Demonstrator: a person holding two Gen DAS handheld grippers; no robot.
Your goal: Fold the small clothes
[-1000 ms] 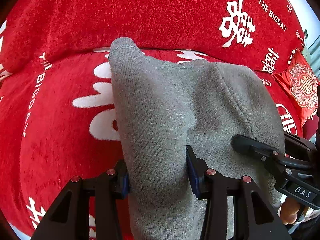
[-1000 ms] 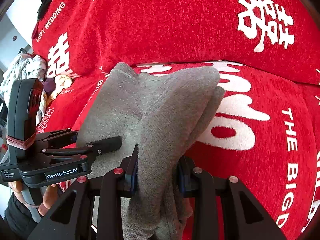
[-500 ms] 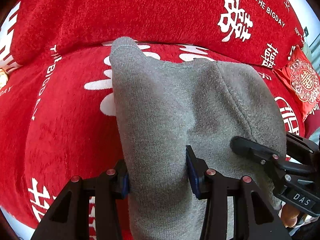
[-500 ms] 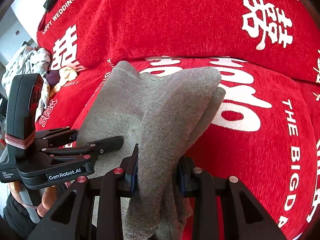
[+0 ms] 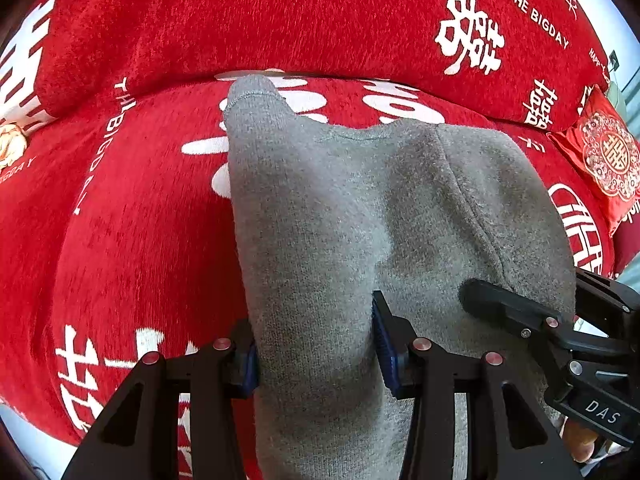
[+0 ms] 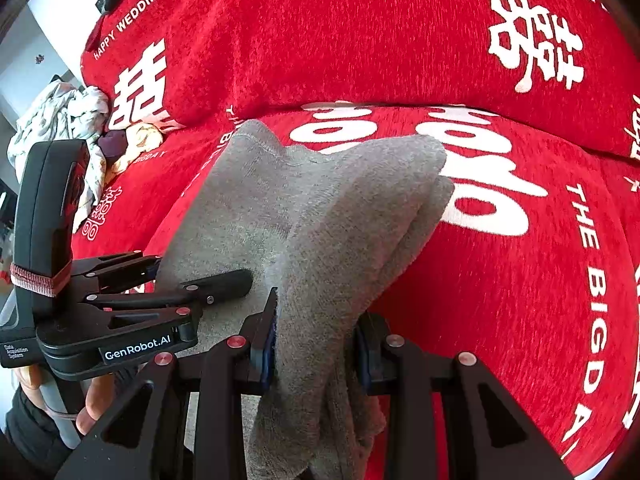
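Note:
A small grey knit garment [image 5: 340,208] hangs stretched between my two grippers above a red sofa. My left gripper [image 5: 314,346] is shut on a thick bunch of its left side, the blue pads pressing the cloth from both sides. My right gripper [image 6: 316,340] is shut on the folded right side of the grey garment [image 6: 320,220]. Each wrist view shows the other gripper: the right gripper [image 5: 520,312] at the right edge of the left view, the left gripper [image 6: 200,284] at the left of the right view. The garment's far hem lies toward the seat.
The red sofa cover [image 5: 140,220] with white characters and lettering spans seat and backrest [image 6: 320,40]. A red embroidered cushion [image 5: 608,160] lies at the far right. A heap of light clothes [image 6: 64,116] sits at the sofa's left end. Fingers of a hand [image 6: 92,404] hold the left gripper.
Both grippers have moved together across the sofa with the garment held; the sofa's pattern has shifted to the right in the left wrist view. Both grips are unchanged.

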